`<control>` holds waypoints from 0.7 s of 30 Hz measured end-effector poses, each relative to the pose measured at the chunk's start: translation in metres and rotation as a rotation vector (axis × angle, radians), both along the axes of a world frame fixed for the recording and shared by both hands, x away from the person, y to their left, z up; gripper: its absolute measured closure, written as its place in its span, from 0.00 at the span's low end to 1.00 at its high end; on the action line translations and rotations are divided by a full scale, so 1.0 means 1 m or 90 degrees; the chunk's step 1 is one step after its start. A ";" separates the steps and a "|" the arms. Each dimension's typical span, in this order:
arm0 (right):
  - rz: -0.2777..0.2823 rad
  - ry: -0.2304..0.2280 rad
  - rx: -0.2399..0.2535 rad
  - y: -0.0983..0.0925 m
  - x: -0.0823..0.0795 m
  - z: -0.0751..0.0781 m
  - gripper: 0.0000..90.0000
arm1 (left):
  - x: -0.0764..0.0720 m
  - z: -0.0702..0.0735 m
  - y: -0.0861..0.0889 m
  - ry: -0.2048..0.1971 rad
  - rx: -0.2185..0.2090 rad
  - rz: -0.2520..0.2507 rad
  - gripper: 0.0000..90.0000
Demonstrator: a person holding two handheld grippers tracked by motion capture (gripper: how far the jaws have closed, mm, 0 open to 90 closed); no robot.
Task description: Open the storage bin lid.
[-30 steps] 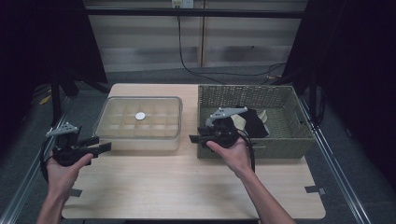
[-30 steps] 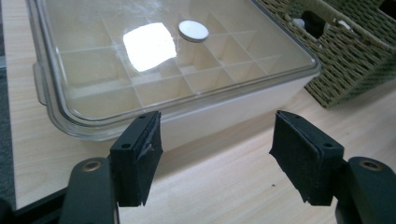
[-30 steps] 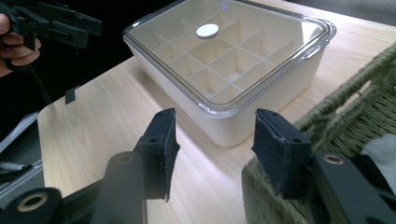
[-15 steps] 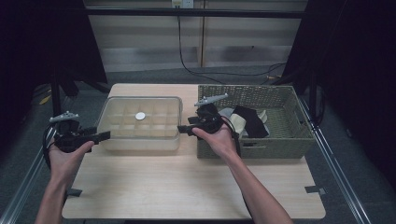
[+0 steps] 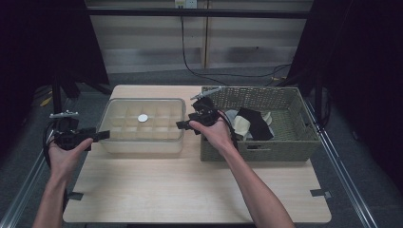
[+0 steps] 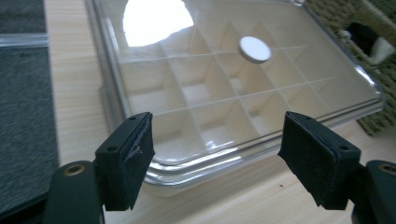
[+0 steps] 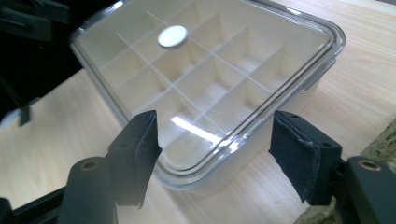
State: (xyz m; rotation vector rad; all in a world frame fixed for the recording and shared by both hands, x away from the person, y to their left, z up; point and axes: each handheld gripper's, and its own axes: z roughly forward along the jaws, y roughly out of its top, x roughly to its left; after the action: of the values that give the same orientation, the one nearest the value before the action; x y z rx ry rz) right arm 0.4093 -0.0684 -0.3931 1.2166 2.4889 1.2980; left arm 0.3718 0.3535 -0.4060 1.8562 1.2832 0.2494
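Twelve-odd empty compartments show through the clear lidded box

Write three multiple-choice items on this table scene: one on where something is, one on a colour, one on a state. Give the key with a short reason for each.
1. Where does the wicker basket stand relative to the clear divided box?
A. to its right
B. on top of it
C. to its left

2. What colour is the round disc on the box lid?
A. red
B. white
C. black

3. How do the jaws of the left gripper stand?
A. clamped on the lid
B. shut on nothing
C. open, apart from the box

Key: 1 A, the high view shows the basket beside the box's right edge. 2 B, it shows pale white in both gripper views. 3 C, both pads stand wide with the box corner beyond them.
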 end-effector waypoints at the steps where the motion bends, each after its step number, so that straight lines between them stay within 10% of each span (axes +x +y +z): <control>1: -0.001 0.007 -0.002 0.001 0.002 -0.002 0.36 | 0.001 0.001 0.002 0.001 -0.004 0.000 0.27; 21: -0.028 0.070 -0.039 0.016 0.046 -0.007 0.35 | 0.034 0.004 0.009 0.027 -0.022 0.004 0.31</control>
State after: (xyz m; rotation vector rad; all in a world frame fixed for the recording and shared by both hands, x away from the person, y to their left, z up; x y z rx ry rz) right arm 0.4555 -0.0520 -0.4000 1.3546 2.5402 1.1657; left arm 0.4060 0.3626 -0.4022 1.8366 1.3155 0.1905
